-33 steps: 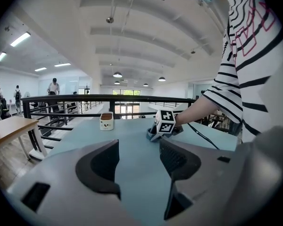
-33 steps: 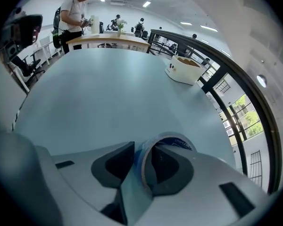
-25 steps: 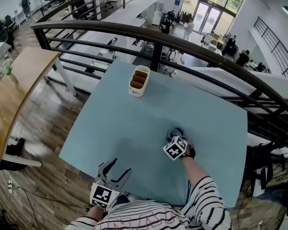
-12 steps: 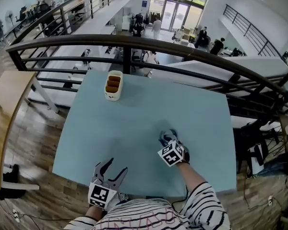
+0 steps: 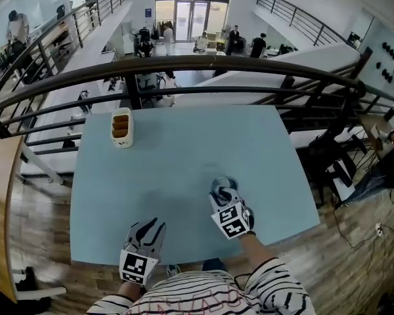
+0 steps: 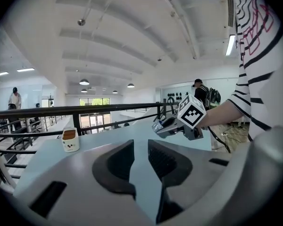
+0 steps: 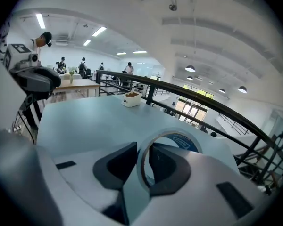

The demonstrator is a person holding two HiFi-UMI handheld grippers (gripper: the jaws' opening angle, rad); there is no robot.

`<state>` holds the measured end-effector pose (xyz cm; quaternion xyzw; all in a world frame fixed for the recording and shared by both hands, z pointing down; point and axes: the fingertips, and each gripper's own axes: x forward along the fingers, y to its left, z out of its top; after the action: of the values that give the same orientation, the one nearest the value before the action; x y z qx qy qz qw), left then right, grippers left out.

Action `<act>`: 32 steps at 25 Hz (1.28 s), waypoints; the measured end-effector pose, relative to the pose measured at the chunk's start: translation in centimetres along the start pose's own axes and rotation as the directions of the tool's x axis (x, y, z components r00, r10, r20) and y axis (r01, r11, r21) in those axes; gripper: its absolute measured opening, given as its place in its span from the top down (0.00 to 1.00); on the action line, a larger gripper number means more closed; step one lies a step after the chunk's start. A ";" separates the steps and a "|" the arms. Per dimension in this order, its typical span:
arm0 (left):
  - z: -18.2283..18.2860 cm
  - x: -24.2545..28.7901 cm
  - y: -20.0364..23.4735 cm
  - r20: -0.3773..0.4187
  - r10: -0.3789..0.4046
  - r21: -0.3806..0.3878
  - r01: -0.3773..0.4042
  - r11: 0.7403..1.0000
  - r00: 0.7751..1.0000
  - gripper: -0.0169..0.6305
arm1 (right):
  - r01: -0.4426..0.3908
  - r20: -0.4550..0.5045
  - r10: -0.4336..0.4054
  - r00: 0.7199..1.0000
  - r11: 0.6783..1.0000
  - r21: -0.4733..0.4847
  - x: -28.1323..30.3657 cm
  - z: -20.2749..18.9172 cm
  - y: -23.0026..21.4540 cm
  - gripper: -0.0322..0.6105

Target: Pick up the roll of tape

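Tape roll (image 7: 180, 139), one, clamped in right gripper (image 5: 222, 189), left gripper (image 6: 140, 147) empty, jaws closing, one holder (image 5: 121, 127) on table (image 5: 184, 156).

Office mezz. w/ railing (image 5: 203, 63), ppl (image 5: 235, 39) below

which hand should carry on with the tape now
Right. The right tool is shut on the roll of tape; the left tool has its jaws closing with nothing between them.
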<state>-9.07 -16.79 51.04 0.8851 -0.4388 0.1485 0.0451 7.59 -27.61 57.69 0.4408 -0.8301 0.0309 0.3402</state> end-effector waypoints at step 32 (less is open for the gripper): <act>-0.1 2.0 -6.5 0.013 -0.263 0.111 0.260 0.959 0.965 0.93 | 0.238 0.170 -0.345 0.923 0.859 0.453 -18.0 -4.8 2.5 0.81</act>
<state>-2.86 -14.34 52.01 0.9384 -0.3098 0.1528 0.0100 15.17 -11.63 51.38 0.6257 -0.7619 0.1035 0.1315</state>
